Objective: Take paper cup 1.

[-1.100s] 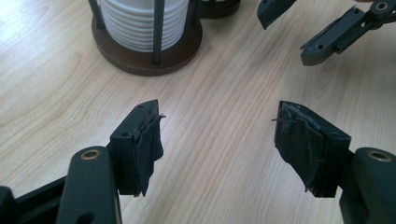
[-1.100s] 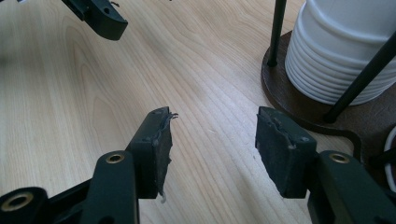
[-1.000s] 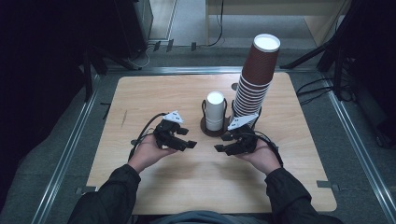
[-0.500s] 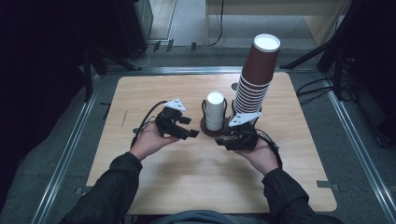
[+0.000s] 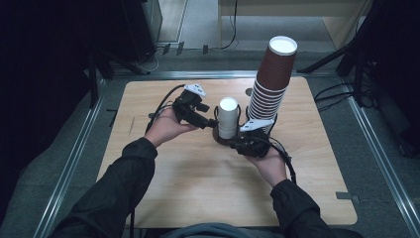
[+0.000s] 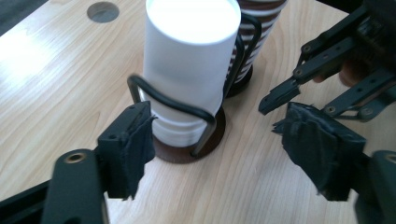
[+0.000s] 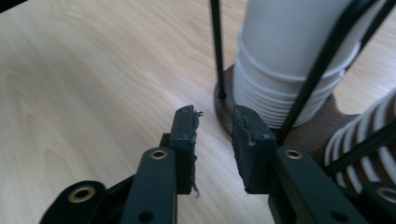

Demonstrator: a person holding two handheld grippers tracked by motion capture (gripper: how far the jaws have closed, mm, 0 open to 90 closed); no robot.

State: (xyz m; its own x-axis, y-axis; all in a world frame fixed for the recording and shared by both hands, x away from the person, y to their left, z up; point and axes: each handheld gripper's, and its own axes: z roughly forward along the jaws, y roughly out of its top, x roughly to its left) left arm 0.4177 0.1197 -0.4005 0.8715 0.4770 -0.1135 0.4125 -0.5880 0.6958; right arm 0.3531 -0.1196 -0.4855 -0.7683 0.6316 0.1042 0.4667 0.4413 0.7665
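- White cups (image 5: 228, 118) stacked upside down in wire holder (image 5: 218, 135), mid-desk (image 5: 163, 193), just beside tall brown stack (image 5: 271, 82).
- Left gripper (image 6: 212, 135): jaws just opening, apart, nothing between; poised before white stack.
- Right gripper (image 7: 214, 142): jaws just closing, narrow gap, empty, at holder base.
- Advised: brace base first, then close left jaws squarely on top cup only, lift straight up, clear of wires.

No readable text, label, brand, number or sign anywhere: none on cups, holder, table or grippers.
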